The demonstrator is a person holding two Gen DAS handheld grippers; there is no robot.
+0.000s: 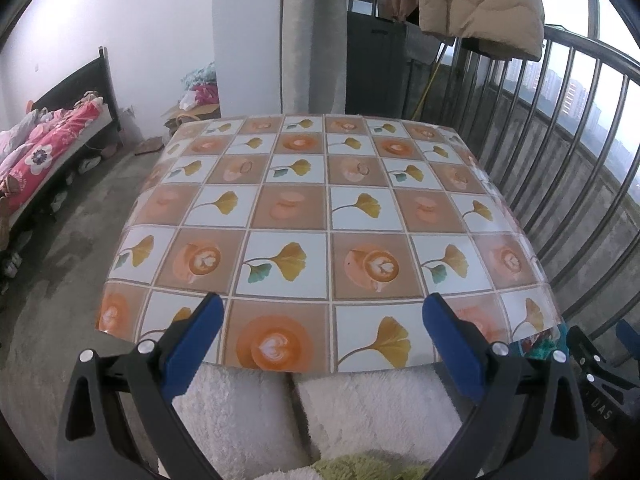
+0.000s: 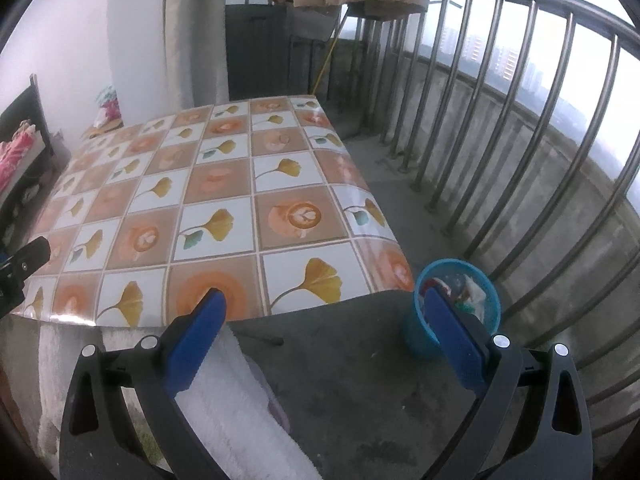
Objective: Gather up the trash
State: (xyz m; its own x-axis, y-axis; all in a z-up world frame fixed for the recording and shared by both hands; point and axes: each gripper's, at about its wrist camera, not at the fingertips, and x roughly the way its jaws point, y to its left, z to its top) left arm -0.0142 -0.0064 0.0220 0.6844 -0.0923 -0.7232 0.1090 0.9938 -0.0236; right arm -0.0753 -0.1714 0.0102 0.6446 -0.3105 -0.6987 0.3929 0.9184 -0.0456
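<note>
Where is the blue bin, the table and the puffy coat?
blue bin [image 2: 490,322]: right wrist view, on its outer wall.
table [image 1: 288,208]: left wrist view, on the patterned top.
puffy coat [image 1: 480,0]: left wrist view, on its quilted front.

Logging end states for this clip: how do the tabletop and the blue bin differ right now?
The tabletop shows only its patterned cover, no trash on it; the blue bin holds crumpled scraps. The tabletop is broad and flat; the blue bin is small, round, and stands on the floor beside the table's corner. Neither is touched by a gripper.
</note>
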